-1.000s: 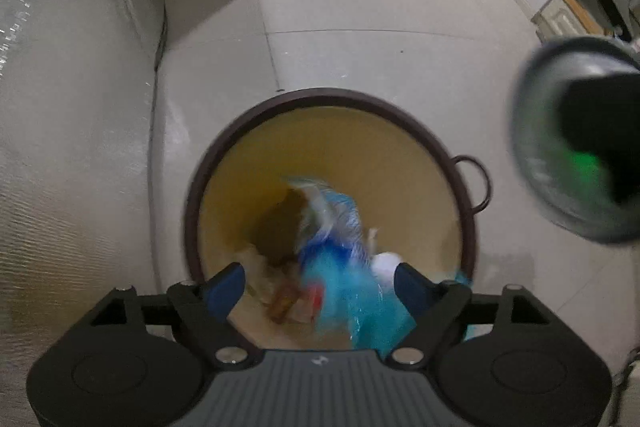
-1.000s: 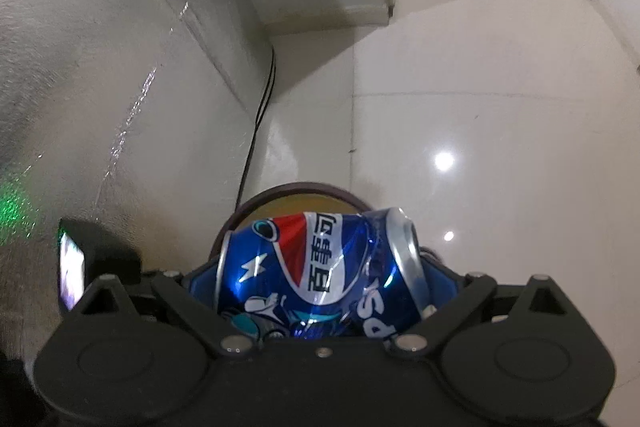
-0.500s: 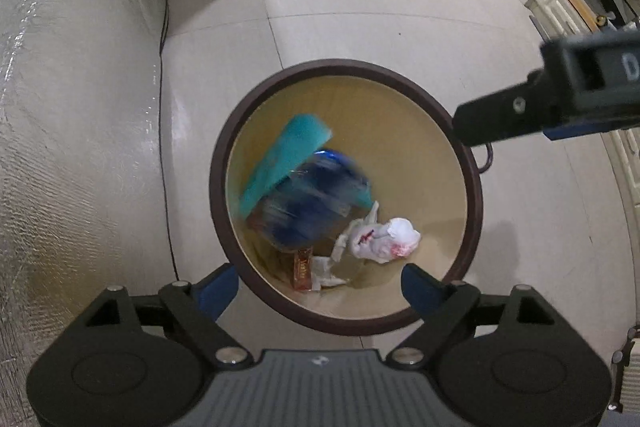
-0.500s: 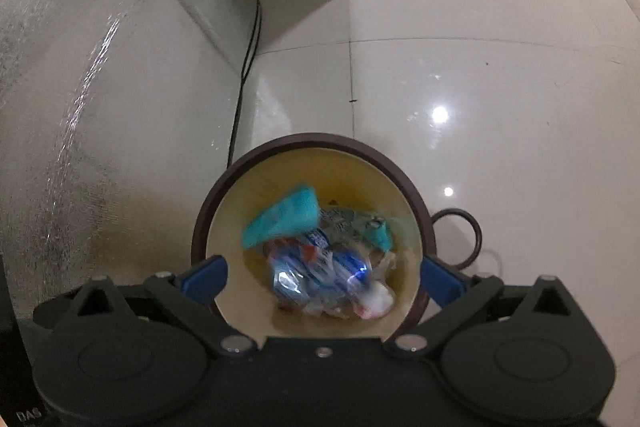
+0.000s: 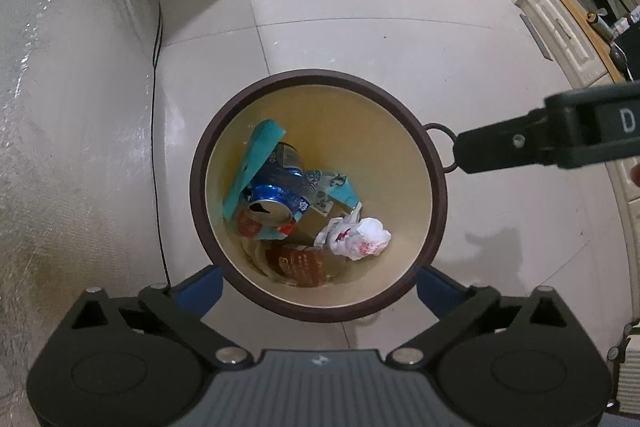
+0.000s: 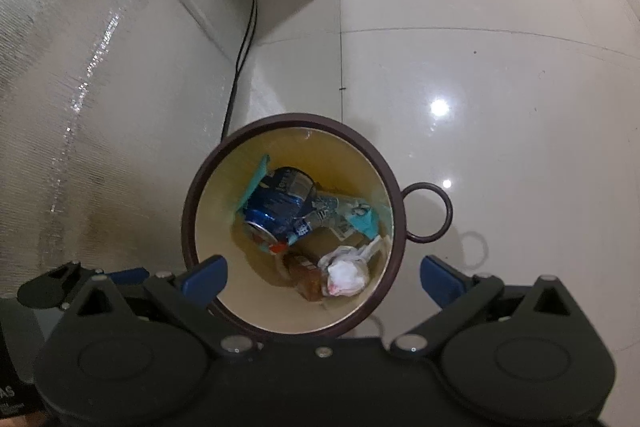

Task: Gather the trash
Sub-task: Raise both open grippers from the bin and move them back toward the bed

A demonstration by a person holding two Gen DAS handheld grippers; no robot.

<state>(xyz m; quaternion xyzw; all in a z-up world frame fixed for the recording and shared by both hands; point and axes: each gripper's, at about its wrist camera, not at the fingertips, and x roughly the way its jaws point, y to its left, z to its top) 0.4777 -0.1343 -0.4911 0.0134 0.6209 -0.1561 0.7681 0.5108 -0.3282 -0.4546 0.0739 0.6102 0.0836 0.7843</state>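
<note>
My left tool [image 5: 318, 285] hangs over the round brown-rimmed waste bin with the cream inside [image 5: 434, 195], its blue pads spread as far apart as they go and nothing between them; its jaws have just been opening. My right tool [image 6: 323, 273] is the same, wide apart and empty, pointing down into the same bin from the near side.

All the trash I can see lies at the bottom of the bin. Largest is the crushed blue soda can [image 5: 276, 193], left of centre, leaning on a teal flat packet [image 5: 254, 167]. I judge the can light, thin-walled and slick, easy to dent further; I would take it across its flattened sides. The packet looks bendy and would be best pinched at an edge. Near it sits a brown printed wrapper [image 5: 300, 263], probably soft and crinkly. To the right is a crumpled white tissue with red marks [image 5: 360, 239], weightless and squashy, so any pinch would do.

A second ago the can sat clamped in my right tool above the bin, and a blurred blue-and-teal piece was dropping below my left tool. Now both are inside.
</note>
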